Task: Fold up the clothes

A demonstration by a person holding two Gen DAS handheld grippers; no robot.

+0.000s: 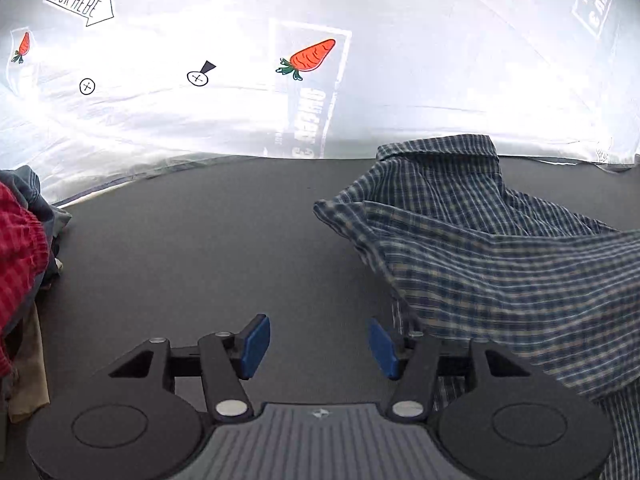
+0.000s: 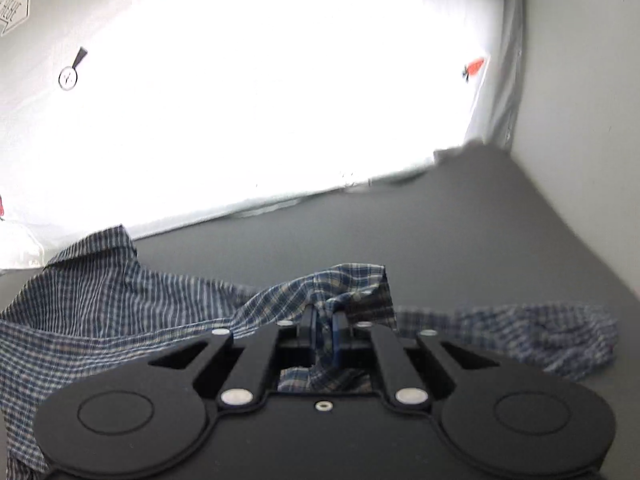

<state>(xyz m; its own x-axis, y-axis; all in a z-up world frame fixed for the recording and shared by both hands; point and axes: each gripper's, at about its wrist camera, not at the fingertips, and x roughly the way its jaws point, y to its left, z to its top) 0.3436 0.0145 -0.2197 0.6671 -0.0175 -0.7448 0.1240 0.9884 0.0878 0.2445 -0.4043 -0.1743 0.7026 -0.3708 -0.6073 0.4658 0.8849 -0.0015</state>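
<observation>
My right gripper point(image 2: 325, 326) is clenched on a bunched fold of the blue-and-white checked shirt point(image 2: 120, 312), the thin woven cloth puckering up between its blue pads. My left gripper point(image 1: 318, 346) stands released, its blue pads point(image 1: 256, 344) apart with only bare surface between them; the shirt's edge lies just beside its right finger. The shirt sprawls crumpled on the dark grey matte tabletop point(image 1: 208, 248), collar point(image 1: 438, 148) toward the back, one sleeve point(image 2: 520, 332) trailing off flat to the right in the right wrist view. At the left edge of the left wrist view I see a heap of other clothes point(image 1: 20, 248), red checked fabric over denim-blue and tan cloth. Behind the table hangs a glossy white sheet point(image 1: 400, 100), brightly lit, printed with carrots point(image 1: 308, 58), button marks and a "LOOK HERE" arrow point(image 1: 80, 0). A plain grey wall point(image 2: 580, 100) closes the right side.
</observation>
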